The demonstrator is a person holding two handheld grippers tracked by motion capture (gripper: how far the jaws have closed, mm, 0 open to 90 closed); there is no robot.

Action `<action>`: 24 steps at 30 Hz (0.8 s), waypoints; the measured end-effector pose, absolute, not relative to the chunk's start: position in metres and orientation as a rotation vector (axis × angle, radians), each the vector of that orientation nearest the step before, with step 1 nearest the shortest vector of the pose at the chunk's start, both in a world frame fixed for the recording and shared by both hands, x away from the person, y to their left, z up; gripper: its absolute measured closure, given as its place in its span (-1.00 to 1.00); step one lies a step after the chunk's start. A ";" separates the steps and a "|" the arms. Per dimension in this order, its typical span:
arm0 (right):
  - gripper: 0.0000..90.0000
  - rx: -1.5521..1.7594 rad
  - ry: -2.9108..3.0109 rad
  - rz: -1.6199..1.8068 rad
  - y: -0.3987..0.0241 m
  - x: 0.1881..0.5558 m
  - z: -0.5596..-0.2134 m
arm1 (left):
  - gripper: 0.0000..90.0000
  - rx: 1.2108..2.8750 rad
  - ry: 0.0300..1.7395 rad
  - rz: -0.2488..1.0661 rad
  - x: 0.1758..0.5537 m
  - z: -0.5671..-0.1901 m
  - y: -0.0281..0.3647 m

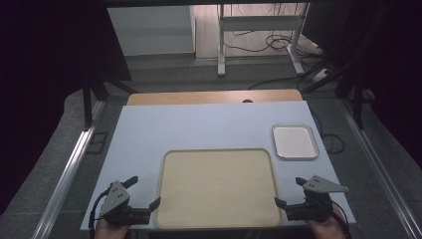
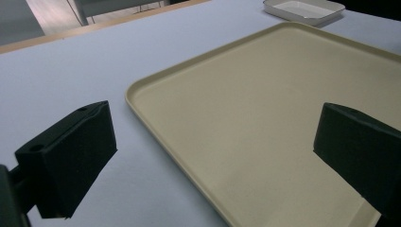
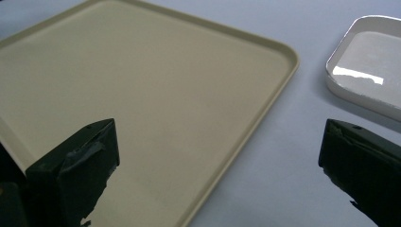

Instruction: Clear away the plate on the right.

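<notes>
A large empty beige tray [image 1: 217,186] lies at the front middle of the pale table top [image 1: 199,124]. My left gripper [image 1: 144,193] hovers at the tray's front left corner, open and holding nothing. In the left gripper view its gap [image 2: 213,142] spans the beige tray's left rim [image 2: 156,137]. My right gripper [image 1: 290,192] stands open and empty at the tray's front right corner. In the right gripper view its gap [image 3: 220,161] straddles the beige tray's right rim [image 3: 246,123]. A small empty white tray [image 1: 294,141] sits at the right, beyond the right gripper.
A wooden strip [image 1: 214,96] runs along the table's far edge. Metal rails [image 1: 69,164] flank the table on the floor. A desk frame [image 1: 259,30] with cables stands behind. The small white tray [image 2: 305,9] [image 3: 369,66] lies close to the beige tray's far right corner.
</notes>
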State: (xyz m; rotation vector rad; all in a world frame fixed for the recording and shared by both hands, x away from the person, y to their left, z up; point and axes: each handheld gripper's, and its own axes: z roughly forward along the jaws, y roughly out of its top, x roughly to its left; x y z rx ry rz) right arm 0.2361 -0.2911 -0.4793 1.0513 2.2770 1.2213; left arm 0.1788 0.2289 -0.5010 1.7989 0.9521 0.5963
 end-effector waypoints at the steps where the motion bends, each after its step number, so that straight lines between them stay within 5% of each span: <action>1: -1.00 1.052 2.273 1.230 -0.292 0.237 -0.479 | -1.00 1.797 0.954 0.596 0.179 -0.501 0.229; 24: -0.96 1.112 2.184 1.224 -0.308 0.275 -0.479 | -1.00 1.800 0.956 0.592 0.179 -0.501 0.230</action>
